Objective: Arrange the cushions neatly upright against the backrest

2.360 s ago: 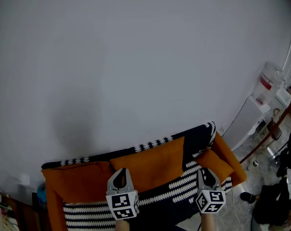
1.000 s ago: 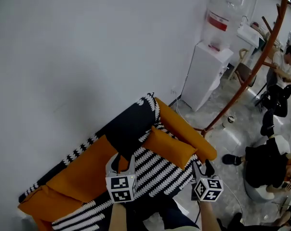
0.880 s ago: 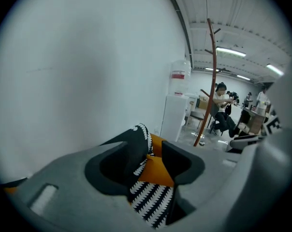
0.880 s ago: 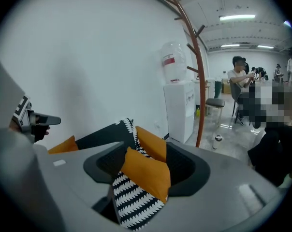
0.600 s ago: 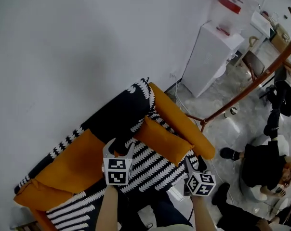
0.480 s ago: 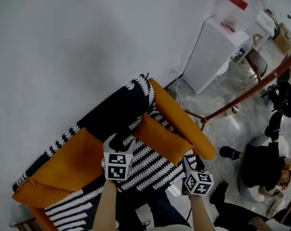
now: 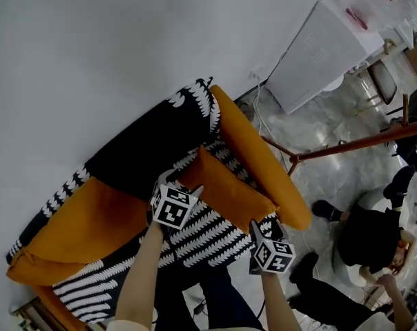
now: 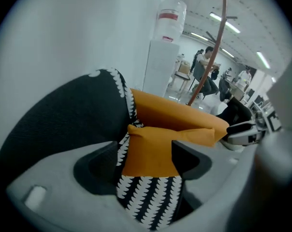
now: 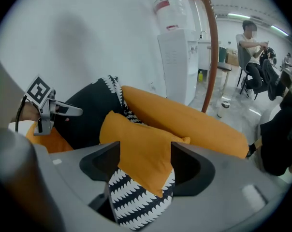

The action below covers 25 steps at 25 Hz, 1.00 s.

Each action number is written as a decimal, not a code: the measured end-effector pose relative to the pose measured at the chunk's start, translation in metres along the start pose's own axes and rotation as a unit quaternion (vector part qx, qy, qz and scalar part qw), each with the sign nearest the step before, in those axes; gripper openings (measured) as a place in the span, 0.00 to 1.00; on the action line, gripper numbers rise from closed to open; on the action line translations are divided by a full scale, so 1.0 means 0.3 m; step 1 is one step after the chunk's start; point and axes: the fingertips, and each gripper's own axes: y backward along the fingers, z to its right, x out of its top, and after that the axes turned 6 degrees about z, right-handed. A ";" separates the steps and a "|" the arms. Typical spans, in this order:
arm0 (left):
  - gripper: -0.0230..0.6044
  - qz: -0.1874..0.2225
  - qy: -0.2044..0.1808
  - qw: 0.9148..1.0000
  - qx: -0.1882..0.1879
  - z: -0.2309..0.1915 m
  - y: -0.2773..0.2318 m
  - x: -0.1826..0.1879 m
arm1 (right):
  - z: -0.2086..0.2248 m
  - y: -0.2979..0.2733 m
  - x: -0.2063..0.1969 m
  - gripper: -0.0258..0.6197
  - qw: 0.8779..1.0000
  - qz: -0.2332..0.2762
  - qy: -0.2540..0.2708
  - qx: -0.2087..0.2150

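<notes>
A small orange cushion (image 7: 233, 188) lies flat on the black-and-white patterned seat (image 7: 208, 236), beside the sofa's orange right armrest (image 7: 260, 161). A larger orange cushion (image 7: 84, 226) leans on the black backrest (image 7: 143, 150) further left. My left gripper (image 7: 179, 183) is at the small cushion's far left corner, its jaws opening. In the left gripper view, this cushion (image 8: 153, 146) shows between the jaws, not pressed. My right gripper (image 7: 264, 227) is at the cushion's near right end, jaws also opening. The cushion (image 9: 138, 146) fills the gap between them.
A white wall (image 7: 91, 61) backs the sofa. A white water-dispenser cabinet (image 7: 333, 54) stands right of it. A rust-coloured pole (image 7: 360, 143) crosses the marbled floor, and a person in dark clothes (image 7: 371, 236) sits at the right.
The head view has swung down and closer to the sofa. Both grippers have moved in on the small cushion, and their jaws stand wider than before.
</notes>
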 end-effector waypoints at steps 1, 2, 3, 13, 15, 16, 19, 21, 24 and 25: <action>0.61 -0.011 -0.002 1.000 -0.009 -0.005 -0.042 -0.019 | 0.004 -0.026 -0.020 0.56 1.000 -0.008 -0.002 -0.002; 0.61 -0.020 -0.005 1.000 -0.017 -0.010 -0.082 -0.036 | 0.010 -0.049 -0.039 0.56 1.000 -0.016 -0.004 -0.004; 0.61 -0.029 -0.008 0.999 -0.024 -0.015 -0.120 -0.051 | 0.017 -0.070 -0.056 0.57 1.000 -0.023 -0.005 -0.007; 0.73 -0.092 -0.044 0.990 -0.093 -0.039 -0.356 -0.161 | 0.077 -0.198 -0.169 0.63 0.996 -0.074 -0.032 -0.033; 0.73 -0.090 -0.049 0.989 -0.107 -0.030 -0.380 -0.161 | 0.087 -0.213 -0.173 0.63 0.996 -0.071 -0.039 -0.036; 0.73 -0.091 -0.044 0.988 -0.113 -0.026 -0.390 -0.166 | 0.091 -0.220 -0.175 0.62 0.996 -0.069 -0.042 -0.036; 0.69 -0.104 0.006 0.985 -0.138 -0.012 -0.409 -0.193 | 0.097 -0.240 -0.191 0.58 0.996 -0.068 -0.046 -0.031; 0.61 -0.106 0.031 0.982 -0.152 0.000 -0.411 -0.201 | 0.096 -0.246 -0.194 0.56 0.996 -0.068 -0.046 -0.029; 0.59 -0.098 0.036 0.982 -0.158 0.011 -0.407 -0.199 | 0.090 -0.245 -0.192 0.53 0.996 -0.069 -0.047 -0.023; 0.57 -0.095 0.038 0.982 -0.159 0.015 -0.402 -0.199 | 0.087 -0.244 -0.192 0.51 0.996 -0.069 -0.048 -0.021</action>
